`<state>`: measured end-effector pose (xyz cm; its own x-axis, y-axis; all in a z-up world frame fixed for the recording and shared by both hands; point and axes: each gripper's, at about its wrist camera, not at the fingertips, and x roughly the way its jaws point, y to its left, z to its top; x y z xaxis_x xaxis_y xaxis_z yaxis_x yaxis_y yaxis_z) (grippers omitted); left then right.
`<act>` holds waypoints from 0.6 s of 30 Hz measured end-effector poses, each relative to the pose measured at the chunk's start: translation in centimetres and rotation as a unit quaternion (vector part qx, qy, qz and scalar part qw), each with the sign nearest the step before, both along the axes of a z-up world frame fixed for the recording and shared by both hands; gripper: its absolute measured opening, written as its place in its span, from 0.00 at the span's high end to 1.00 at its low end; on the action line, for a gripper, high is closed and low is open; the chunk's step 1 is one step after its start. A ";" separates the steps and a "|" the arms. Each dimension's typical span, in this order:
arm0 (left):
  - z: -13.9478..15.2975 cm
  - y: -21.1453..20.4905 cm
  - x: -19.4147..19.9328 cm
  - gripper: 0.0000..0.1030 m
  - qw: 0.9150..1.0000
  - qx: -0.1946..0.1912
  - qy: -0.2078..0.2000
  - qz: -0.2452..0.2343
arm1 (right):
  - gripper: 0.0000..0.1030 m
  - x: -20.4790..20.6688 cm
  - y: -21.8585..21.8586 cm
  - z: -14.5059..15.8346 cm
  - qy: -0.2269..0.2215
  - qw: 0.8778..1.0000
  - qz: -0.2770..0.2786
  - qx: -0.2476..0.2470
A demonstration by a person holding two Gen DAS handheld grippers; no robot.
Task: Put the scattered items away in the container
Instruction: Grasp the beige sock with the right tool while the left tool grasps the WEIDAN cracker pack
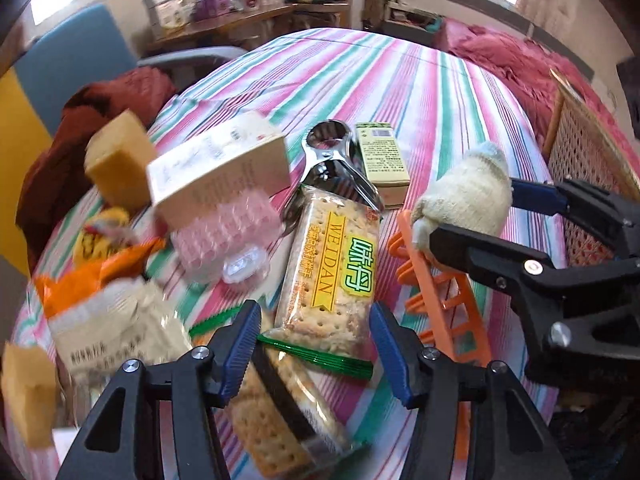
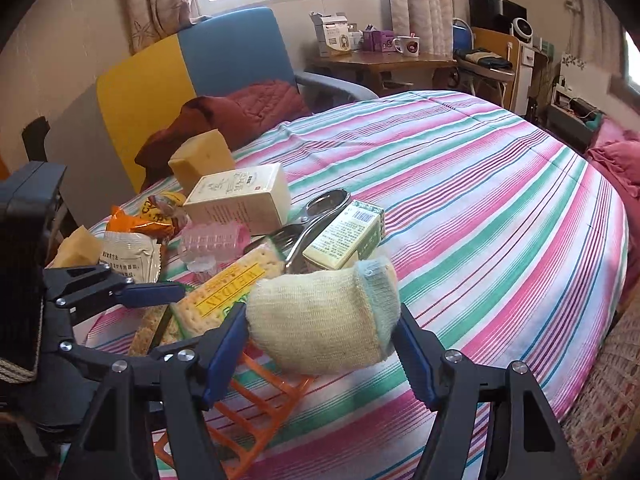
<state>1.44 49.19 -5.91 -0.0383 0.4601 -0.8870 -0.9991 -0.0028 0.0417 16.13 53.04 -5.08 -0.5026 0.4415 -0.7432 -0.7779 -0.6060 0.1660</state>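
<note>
Gripping a rolled cream sock (image 2: 324,320) with a pale blue cuff, the right claw (image 2: 320,340) is closing both blue pads on it, holding it just above the orange plastic rack (image 2: 256,412) on the striped bedspread (image 2: 480,216).

The rack is serving as landmark. Left of it, a WEIDAN cracker packet (image 1: 332,264) is lying lengthwise; the left claw (image 1: 312,344) is standing wide open around its near end, gripping nothing, with a second cracker packet (image 1: 280,420) below it. Beyond the rack, a metal nutcracker (image 1: 332,152) is touching a small green box (image 1: 382,160). Further left, a cream carton (image 1: 220,164), a pink clear bottle (image 1: 228,236), a white snack pouch (image 1: 116,324), an orange wrapper (image 1: 92,268) and two yellow sponges (image 1: 118,160) are crowding together, partly blurred. Right of the rack, a woven cane container (image 1: 584,168) is sitting at the bed edge.
</note>
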 end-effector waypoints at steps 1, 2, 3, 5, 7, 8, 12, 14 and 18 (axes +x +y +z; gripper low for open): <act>0.1 0.1 0.2 0.44 1.000 0.001 0.006 -0.008 | 0.31 0.0 0.1 0.0 0.001 1.000 -0.001 -0.002; 0.3 0.3 0.3 0.44 1.000 0.003 0.013 -0.013 | 0.31 0.0 0.1 0.0 0.002 1.000 -0.001 -0.004; 0.4 0.4 0.3 0.44 1.000 0.005 0.019 -0.018 | 0.31 0.1 0.1 -0.1 0.002 1.000 0.000 -0.004; 0.6 0.9 0.2 0.43 0.999 0.001 0.022 -0.033 | 0.31 0.1 0.1 -0.1 0.004 1.000 0.000 -0.007; 0.2 1.5 0.5 0.43 0.998 -0.012 0.021 -0.057 | 0.31 0.1 0.2 -0.1 0.006 1.000 0.000 -0.010; 0.0 1.9 0.9 0.43 0.997 -0.018 0.027 -0.071 | 0.30 0.1 0.3 -0.2 0.007 1.000 -0.001 -0.011; -1.3 2.8 1.5 0.43 0.995 -0.039 0.025 -0.088 | 0.30 0.2 0.4 -0.3 0.010 1.000 -0.002 -0.018; -1.6 2.7 0.9 0.46 0.997 -0.035 -0.002 -0.073 | 0.30 0.2 0.4 -0.3 0.009 1.000 -0.002 -0.016; -1.3 1.5 -0.2 0.54 0.999 -0.023 -0.025 -0.033 | 0.30 0.0 0.3 -0.3 0.008 1.000 0.000 -0.011</act>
